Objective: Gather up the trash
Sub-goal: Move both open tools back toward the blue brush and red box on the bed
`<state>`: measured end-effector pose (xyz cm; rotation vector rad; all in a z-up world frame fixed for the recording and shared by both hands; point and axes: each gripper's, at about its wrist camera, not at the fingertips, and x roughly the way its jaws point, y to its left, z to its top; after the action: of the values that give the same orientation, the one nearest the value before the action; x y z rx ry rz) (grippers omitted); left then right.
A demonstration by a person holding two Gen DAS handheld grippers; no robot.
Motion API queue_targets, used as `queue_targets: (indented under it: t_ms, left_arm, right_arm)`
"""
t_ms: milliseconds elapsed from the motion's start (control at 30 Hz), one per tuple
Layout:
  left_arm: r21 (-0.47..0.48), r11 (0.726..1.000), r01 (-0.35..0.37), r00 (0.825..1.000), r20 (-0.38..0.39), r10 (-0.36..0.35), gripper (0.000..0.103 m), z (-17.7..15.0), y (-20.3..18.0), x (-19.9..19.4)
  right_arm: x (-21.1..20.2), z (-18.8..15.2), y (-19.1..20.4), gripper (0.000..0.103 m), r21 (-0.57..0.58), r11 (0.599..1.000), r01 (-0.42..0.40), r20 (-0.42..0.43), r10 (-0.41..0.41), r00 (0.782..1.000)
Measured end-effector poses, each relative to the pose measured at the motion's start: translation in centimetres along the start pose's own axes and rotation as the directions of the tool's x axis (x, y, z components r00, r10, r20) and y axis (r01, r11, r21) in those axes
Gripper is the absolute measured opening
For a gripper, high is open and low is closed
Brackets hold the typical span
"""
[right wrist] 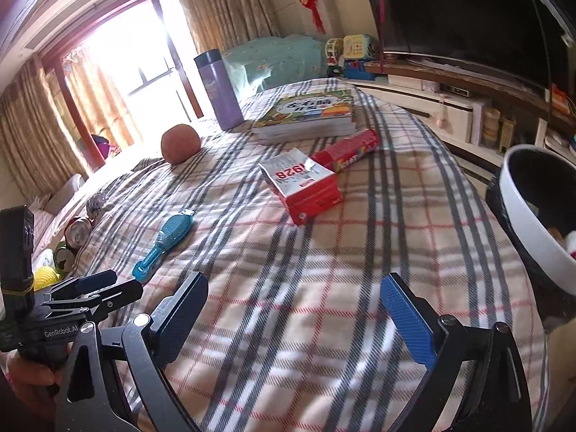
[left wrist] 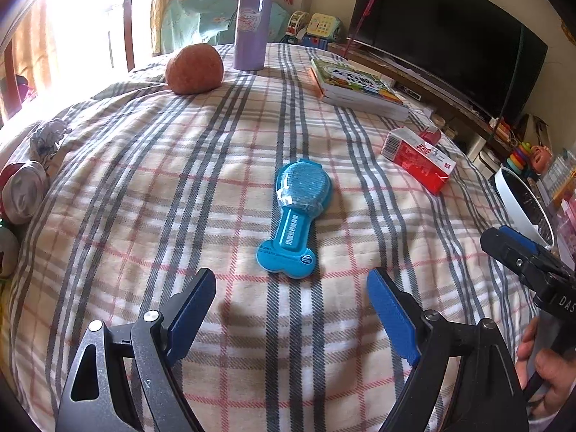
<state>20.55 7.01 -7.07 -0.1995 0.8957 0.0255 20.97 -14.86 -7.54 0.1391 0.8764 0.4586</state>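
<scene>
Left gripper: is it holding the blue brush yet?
No. The left gripper stands open and empty above the plaid cloth, with the blue brush lying untouched ahead of its fingertips.

Readable stuff on and around the plaid bed cover, not much tbh

The red-and-white cardboard box (right wrist: pixel 306 187) lying in the middle of the cover shows big red digits "928", upside down in the right wrist view, with a barcode on its end flap in the other view. Left of that box, down by the near edge, the black handheld left gripper (right wrist: pixel 93 289) body reads "GenRobot.AI" in white. The black right gripper (left wrist: pixel 511 248), seen right of the box in the left wrist view, has white letters "DAS" cut off by the frame edge. Behind the box, the green picture-book stack (right wrist: pixel 309 113) has big Chinese title characters, too distorted for me to read.
</scene>
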Motion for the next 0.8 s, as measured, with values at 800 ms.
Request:
queue_targets:
  t_ms: [800]
  left_arm:
    - [0.032, 0.999, -0.022, 0.999, -0.024, 0.023, 0.085, 2.8, 0.0, 3.9]
  right_arm:
    - [4.3, 3.9, -0.9, 0.098, -0.08, 0.997, -0.022, -0.049, 0.018, 0.999]
